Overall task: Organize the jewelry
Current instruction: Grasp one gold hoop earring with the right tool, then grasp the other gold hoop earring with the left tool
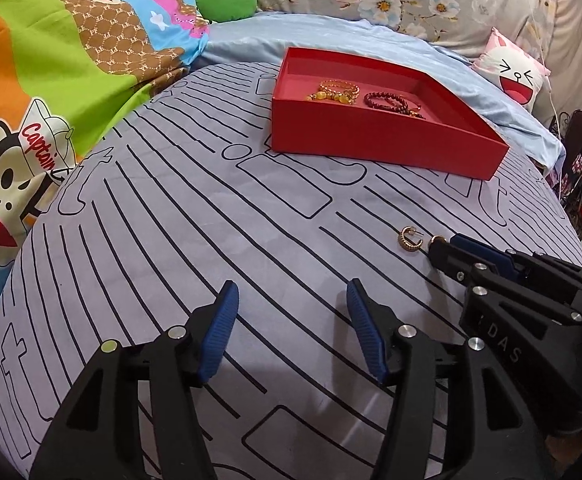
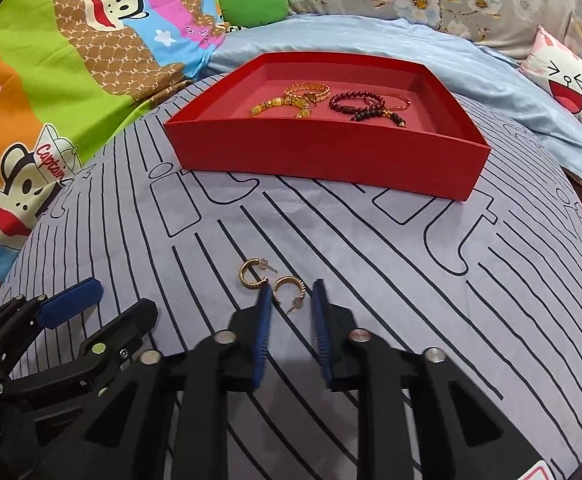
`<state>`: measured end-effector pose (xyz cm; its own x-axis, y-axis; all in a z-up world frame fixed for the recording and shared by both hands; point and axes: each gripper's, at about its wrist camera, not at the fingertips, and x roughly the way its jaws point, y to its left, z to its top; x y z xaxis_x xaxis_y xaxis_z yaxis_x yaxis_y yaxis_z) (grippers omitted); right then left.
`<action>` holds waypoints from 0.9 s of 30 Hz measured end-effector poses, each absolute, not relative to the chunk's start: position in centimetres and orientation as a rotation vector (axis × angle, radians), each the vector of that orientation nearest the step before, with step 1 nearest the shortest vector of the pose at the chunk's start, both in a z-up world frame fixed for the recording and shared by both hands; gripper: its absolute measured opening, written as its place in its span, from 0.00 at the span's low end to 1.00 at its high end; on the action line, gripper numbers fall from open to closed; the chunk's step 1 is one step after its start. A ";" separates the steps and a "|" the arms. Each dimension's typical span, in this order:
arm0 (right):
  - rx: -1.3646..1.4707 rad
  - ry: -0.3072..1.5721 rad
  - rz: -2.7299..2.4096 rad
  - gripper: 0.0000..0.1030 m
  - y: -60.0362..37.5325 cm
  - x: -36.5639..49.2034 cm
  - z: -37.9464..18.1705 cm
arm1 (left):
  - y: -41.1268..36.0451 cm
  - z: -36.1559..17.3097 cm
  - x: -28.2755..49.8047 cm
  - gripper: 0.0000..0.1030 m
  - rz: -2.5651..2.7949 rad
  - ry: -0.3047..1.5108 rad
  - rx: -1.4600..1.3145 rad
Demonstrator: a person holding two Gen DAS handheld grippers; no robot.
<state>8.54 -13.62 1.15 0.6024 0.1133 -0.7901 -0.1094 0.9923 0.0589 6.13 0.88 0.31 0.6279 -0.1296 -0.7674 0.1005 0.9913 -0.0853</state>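
Earring framed for pickup, short of the red tray
The right gripper is held part-open around one gold earring, nothing clamped; the left gripper is kept wide, empty

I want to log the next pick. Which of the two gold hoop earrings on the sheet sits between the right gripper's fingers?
The earring on the right of the pair sits between the open right gripper fingers; the other earring lies just outside its left finger.

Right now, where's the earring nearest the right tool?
In the right wrist view the near gold earring lies on the striped sheet between the open fingers of the right tool, just right of the second earring, well short of the red box.
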 end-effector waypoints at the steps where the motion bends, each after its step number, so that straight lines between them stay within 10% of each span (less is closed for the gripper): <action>1: 0.008 0.915 0.126 0.15 -13.8 8.5 1.2 | 0.9 0.3 6.1 0.52 -0.132 0.882 -0.034; 27: 0.128 0.900 0.016 0.15 -19.8 4.9 1.2 | -5.3 0.4 9.2 0.50 -0.240 0.886 0.051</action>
